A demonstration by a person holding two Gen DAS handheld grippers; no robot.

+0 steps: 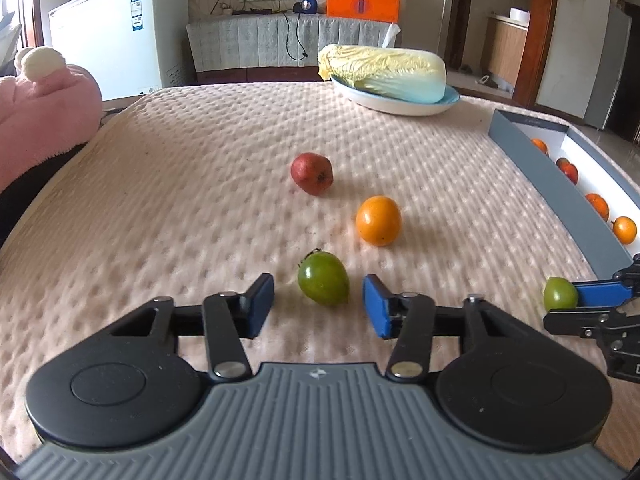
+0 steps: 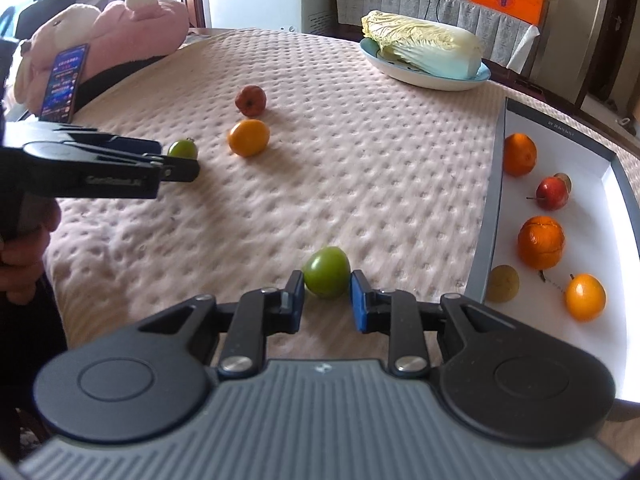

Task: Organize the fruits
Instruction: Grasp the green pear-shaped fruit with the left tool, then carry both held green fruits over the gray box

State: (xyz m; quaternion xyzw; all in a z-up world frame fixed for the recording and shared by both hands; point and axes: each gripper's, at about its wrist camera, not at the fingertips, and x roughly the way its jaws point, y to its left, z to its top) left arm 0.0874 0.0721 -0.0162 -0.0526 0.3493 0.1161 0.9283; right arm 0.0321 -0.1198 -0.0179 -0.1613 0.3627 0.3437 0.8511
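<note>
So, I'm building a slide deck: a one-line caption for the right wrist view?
Right gripper closing around a green fruit beside the tray of sorted fruit.

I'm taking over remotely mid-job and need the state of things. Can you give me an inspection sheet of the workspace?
Surface: table with a dimpled pink cover.
Job's things: green fruit between the open left gripper fingers; second green fruit gripped by the right gripper; red fruit and orange fruit loose on the cover; tray at the right edge holding six fruits.
Clutter: cabbage on a plate; phone at the left edge.
Grippers: left open, right shut on fruit.
Cables: one hanging over the back sideboard, off the table.
Surroundings: pink plush toy, white fridge.
</note>
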